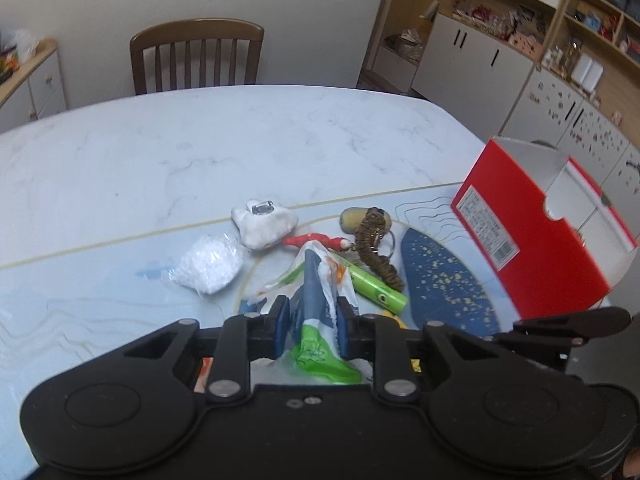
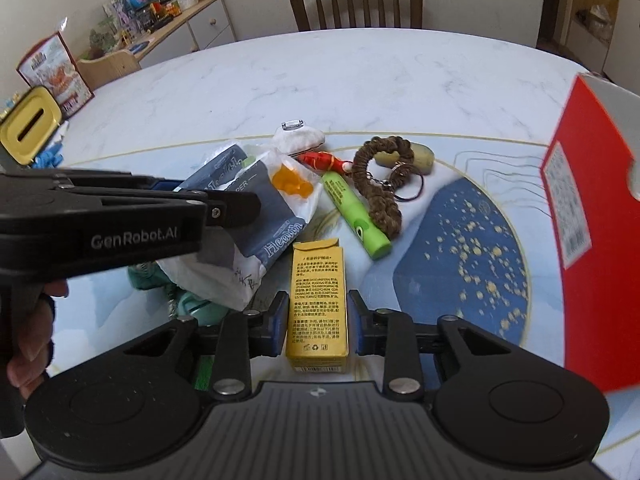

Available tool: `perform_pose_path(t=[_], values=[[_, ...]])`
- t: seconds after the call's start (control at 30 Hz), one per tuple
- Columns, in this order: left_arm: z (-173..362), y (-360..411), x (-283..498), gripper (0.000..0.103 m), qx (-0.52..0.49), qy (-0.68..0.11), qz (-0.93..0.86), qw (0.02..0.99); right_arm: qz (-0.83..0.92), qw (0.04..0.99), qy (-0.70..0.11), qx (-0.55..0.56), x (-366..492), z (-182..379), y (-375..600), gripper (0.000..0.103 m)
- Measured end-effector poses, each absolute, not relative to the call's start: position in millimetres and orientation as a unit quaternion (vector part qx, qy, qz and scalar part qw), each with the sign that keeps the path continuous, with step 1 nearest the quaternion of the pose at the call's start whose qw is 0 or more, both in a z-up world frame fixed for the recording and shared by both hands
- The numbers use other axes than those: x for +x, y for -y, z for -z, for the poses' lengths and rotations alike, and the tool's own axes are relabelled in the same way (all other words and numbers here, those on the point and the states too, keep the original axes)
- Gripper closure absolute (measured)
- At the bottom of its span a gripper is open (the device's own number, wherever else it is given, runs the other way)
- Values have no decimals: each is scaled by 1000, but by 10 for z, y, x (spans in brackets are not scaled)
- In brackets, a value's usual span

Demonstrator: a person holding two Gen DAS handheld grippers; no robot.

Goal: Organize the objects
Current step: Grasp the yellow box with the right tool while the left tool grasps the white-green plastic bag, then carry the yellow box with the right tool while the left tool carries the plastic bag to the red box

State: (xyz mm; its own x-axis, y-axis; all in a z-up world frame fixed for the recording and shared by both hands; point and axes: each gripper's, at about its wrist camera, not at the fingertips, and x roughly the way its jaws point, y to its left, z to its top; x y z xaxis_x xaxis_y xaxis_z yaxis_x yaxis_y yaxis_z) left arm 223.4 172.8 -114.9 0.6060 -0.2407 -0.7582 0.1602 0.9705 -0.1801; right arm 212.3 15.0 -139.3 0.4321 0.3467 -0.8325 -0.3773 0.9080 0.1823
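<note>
Holding a crinkled white plastic bag with blue and green print (image 1: 316,304), your left hand-held gripper (image 1: 312,326) pinches it. Your right hand-held gripper (image 2: 318,322) straddles the upright yellow printed carton (image 2: 318,304), pads apart, near the red cardboard box (image 2: 592,216) on the marble-patterned worktop (image 2: 320,80), likely bound there.

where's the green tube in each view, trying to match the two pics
Left wrist: green tube lies just right of centre, beyond the left gripper's fingers, partly under the plastic bag.
Right wrist: green tube lies at centre, angled down to the right.
Shared landmark: brown braided keychain, right of the tube.
</note>
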Motion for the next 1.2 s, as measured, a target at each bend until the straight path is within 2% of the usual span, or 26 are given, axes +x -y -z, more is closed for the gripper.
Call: perform_pose_path(t=[0.37, 0.8, 1.2], values=[[737, -1535, 1974, 81, -84, -408, 135, 899, -210, 857, -468, 40, 1858, 935, 489, 74], [189, -686, 1851, 81, -83, -379, 189, 902, -175, 893, -408, 76, 1781, 305, 1520, 74], [187, 225, 2141, 80, -66, -374, 205, 902, -128, 914, -379, 73, 2094, 212, 2426, 74]])
